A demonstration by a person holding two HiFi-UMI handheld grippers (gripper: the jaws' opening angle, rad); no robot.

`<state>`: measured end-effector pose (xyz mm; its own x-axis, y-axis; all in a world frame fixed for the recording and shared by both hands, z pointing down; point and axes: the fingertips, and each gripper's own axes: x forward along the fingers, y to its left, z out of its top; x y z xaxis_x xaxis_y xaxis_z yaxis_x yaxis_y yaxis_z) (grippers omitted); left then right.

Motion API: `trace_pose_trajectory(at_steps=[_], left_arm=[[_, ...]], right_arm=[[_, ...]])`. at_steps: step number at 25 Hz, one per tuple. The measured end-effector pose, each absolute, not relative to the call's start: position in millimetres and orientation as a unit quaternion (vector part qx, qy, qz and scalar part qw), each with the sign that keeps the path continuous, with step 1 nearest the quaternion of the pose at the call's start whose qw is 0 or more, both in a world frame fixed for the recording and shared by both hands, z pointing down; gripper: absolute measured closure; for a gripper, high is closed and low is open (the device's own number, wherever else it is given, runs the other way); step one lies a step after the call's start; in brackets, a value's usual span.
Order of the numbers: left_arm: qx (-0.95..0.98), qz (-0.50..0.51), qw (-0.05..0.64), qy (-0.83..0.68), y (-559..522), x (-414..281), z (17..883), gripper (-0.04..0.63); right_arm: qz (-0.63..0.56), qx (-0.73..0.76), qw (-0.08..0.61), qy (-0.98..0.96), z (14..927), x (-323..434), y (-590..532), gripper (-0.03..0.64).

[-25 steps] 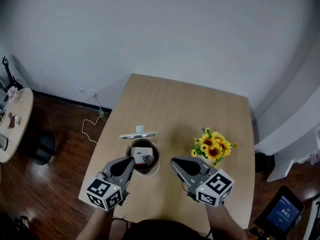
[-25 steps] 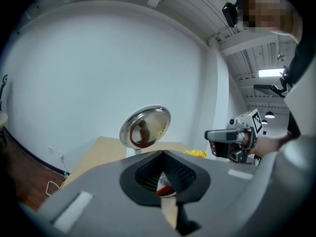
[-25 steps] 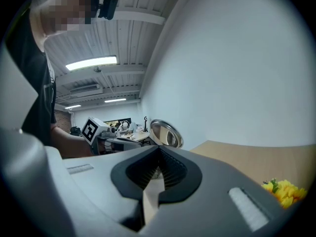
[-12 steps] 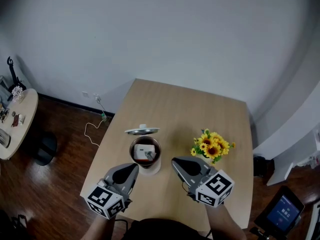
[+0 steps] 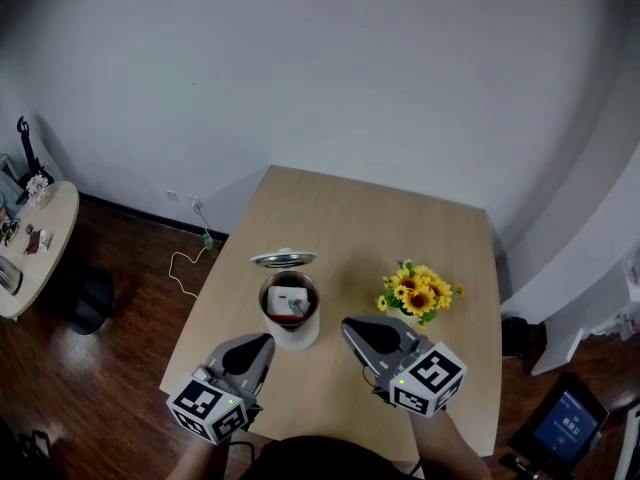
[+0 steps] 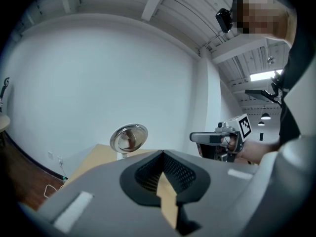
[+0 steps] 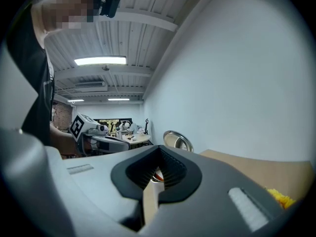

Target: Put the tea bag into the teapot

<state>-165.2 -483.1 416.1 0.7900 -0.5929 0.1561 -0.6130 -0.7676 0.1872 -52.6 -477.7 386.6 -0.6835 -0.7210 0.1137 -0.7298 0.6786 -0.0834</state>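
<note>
Light wood table (image 5: 420, 230), mostly bare. Things sit in its near half.

White teapot (image 5: 292, 336) stands upright near the table's left edge, top open, inside dark reddish-brown. Tea bag (image 5: 286, 300) already lies in the pot: small white square, flat, at the middle of the opening. A small grey bit touches its near-right corner; cannot tell what it is.

Left gripper (image 5: 266, 342) is held at the near-left of the teapot, tip pointing far-right toward it, close but not touching. In the left gripper view its jaws are together at the tips with nothing between them; only a thin strip of table shows through the slit behind the tips.

Right gripper (image 5: 349, 324) is held at the near-right of the teapot, tip aimed far-left, clear of the pot. Its jaws are also closed on nothing. In the right gripper view a sliver of the teapot rim shows through the gap behind the tips.

Sunflowers (image 5: 416, 294), a yellow bunch with green leaves, stand right of the teapot and just beyond the right gripper, apart from both.

Shiny round metal lid (image 5: 283, 259) lies on the table just beyond the teapot, off the pot, with a small white knob on top.

Off the table: dark wood floor (image 5: 110, 368), a round side table (image 5: 48, 230) with small clutter at far left, a white cable (image 5: 185, 256) on the floor by the table's left edge, and a blue screen (image 5: 566, 424) at near right.
</note>
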Motion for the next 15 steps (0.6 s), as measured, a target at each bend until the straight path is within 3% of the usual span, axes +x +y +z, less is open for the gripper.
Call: trace_pose_trajectory(at_steps=[15], left_arm=[[0.937, 0.038, 0.118, -0.327, -472.5, -167.4, 408.8, 0.591]], right_arm=[[0.052, 0.391, 0.037, -0.918, 380.1, -52.4, -470.2, 0.615]])
